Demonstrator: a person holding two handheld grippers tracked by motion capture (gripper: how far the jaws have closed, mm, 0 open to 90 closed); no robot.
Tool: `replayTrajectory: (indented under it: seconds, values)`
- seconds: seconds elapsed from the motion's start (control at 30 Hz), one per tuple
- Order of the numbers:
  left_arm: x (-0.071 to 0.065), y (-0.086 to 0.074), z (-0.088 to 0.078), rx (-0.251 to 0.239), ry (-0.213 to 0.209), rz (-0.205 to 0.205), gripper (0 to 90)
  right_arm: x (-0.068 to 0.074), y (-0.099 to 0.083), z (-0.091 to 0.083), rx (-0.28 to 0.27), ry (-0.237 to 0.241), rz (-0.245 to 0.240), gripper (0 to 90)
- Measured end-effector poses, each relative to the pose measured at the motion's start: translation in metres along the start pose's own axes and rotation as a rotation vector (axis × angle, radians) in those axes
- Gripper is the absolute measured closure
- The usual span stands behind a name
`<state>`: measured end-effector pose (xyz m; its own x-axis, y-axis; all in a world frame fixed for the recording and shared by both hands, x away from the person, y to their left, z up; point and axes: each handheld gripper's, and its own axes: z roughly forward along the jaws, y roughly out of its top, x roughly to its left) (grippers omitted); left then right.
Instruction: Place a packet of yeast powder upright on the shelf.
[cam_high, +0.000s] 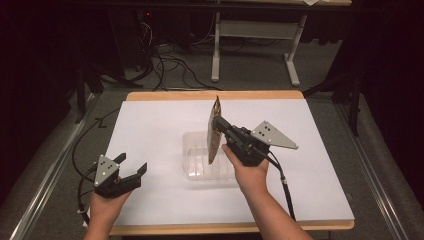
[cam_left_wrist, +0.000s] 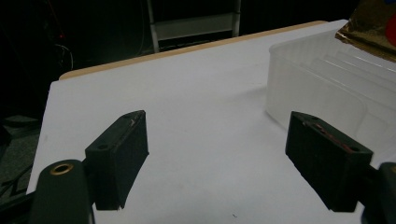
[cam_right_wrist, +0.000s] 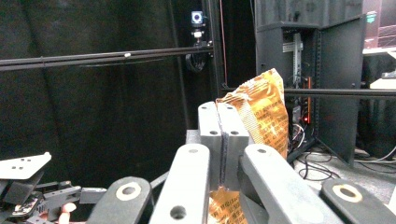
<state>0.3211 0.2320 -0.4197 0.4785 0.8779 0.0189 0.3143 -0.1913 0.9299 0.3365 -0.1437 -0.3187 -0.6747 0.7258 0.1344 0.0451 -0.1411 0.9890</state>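
Note:
My right gripper (cam_high: 218, 122) is shut on a flat golden-orange snack packet (cam_high: 214, 131), held upright on edge above a clear plastic tray (cam_high: 195, 165) in the middle of the white table. In the right gripper view the jaws stand pressed together (cam_right_wrist: 222, 140) with the crinkled packet (cam_right_wrist: 264, 105) sticking up behind them. My left gripper (cam_high: 131, 166) rests at the table's near left, open, with nothing between its fingers. The left gripper view shows its two black pads wide apart (cam_left_wrist: 215, 144) over bare white surface, the tray's ribbed wall (cam_left_wrist: 308, 88) to the right and a corner of the packet (cam_left_wrist: 373, 28) at the top right.
The white table top (cam_high: 150, 130) has a wooden edge at front and back. Beyond it lie dark floor with cables (cam_high: 170, 65) and a white table frame (cam_high: 250, 45). Black cables trail from both grippers.

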Motion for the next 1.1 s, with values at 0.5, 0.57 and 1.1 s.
replayTrajectory:
  seconds: [0.5, 0.57, 1.1]
  values:
    - [0.006, -0.006, -0.015, -0.002, 0.032, -0.017, 21.8, 0.013, -0.008, 0.028, 0.021, 0.041, 0.005, 90.0]
    - [0.007, -0.007, -0.017, -0.001, 0.038, -0.019, 21.8, 0.015, -0.01, 0.034, 0.027, 0.047, 0.009, 90.0]
    - [0.007, -0.008, -0.02, -0.001, 0.037, -0.025, 21.8, 0.022, -0.023, 0.051, 0.063, 0.058, 0.01, 90.0]
